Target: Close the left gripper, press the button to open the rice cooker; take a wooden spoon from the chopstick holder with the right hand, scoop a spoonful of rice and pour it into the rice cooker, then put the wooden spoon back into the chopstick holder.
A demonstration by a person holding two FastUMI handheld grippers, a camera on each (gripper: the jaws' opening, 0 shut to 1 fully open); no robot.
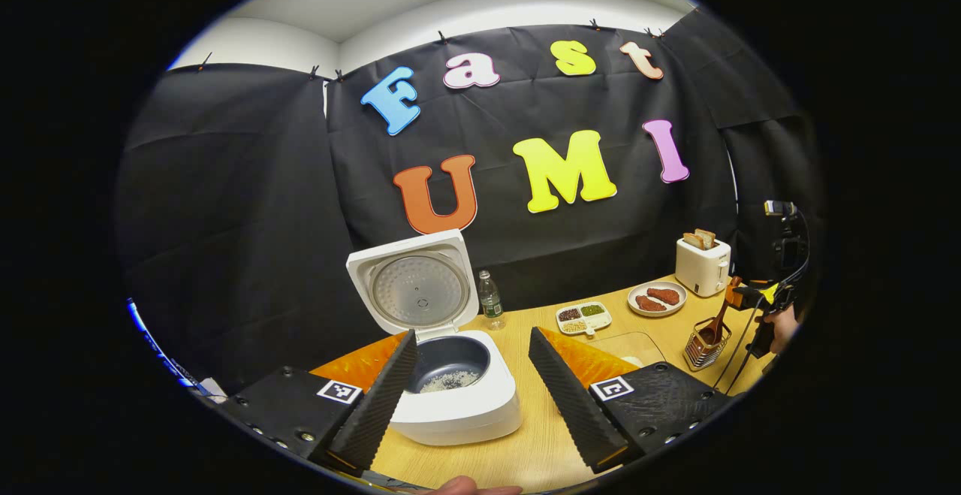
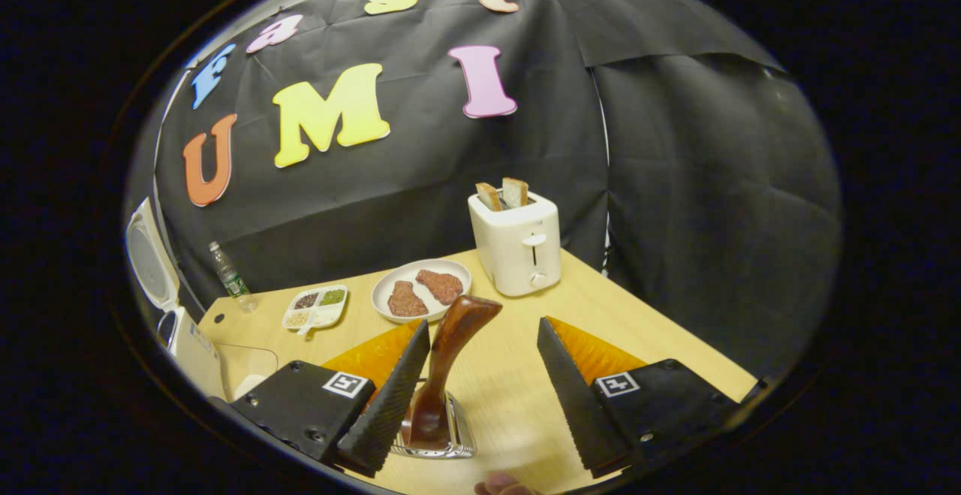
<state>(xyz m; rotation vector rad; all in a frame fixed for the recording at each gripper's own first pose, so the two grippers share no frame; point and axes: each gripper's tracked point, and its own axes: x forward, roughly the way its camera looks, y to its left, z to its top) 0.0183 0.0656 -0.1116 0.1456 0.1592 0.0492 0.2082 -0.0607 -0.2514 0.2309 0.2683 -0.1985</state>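
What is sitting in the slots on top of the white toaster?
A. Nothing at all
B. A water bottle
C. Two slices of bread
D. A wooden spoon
C. In the right gripper view, two browned slices of bread stick up from the top of the toaster; the wooden spoon stands in the chopstick holder instead.

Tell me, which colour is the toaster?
The toaster is cream white, seen best in the right gripper view.
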